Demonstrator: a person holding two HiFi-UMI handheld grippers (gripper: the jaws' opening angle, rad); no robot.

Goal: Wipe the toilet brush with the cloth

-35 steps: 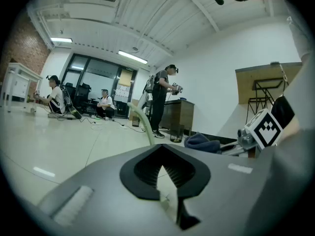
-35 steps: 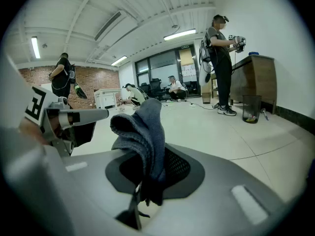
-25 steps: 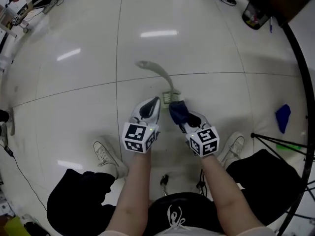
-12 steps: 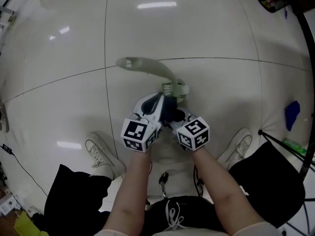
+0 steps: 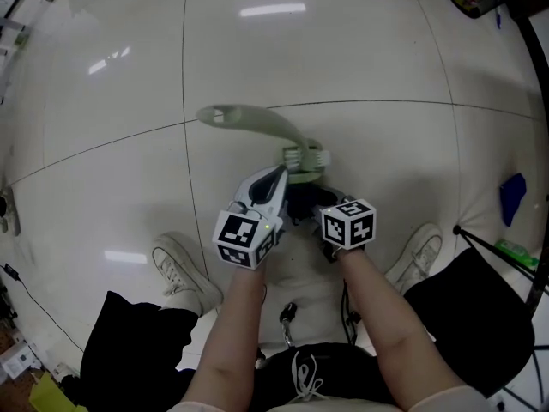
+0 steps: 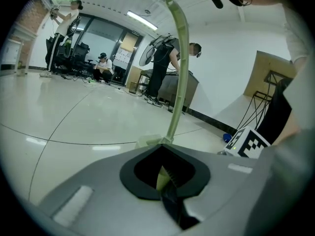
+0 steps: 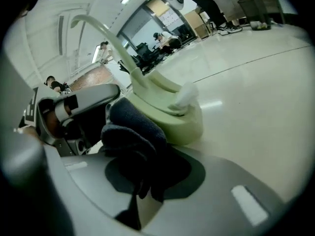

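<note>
Toilet brush of pale green plastic (image 5: 304, 158), long curved handle, hangs over the white tiled floor (image 5: 111, 144) ahead of our white sneakers (image 5: 178, 266) in the head view; a blue scrap (image 5: 513, 197) lies well apart. Left gripper view: our left gripper (image 6: 162, 177) is clamped on its base. Right gripper view: our right gripper (image 7: 139, 195) pinches a dark blue cloth (image 7: 132, 132) against its head.

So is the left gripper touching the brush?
Touching. The left gripper view shows the left gripper shut on a pale green bit of the brush, whose handle rises just beyond the jaws.
</note>
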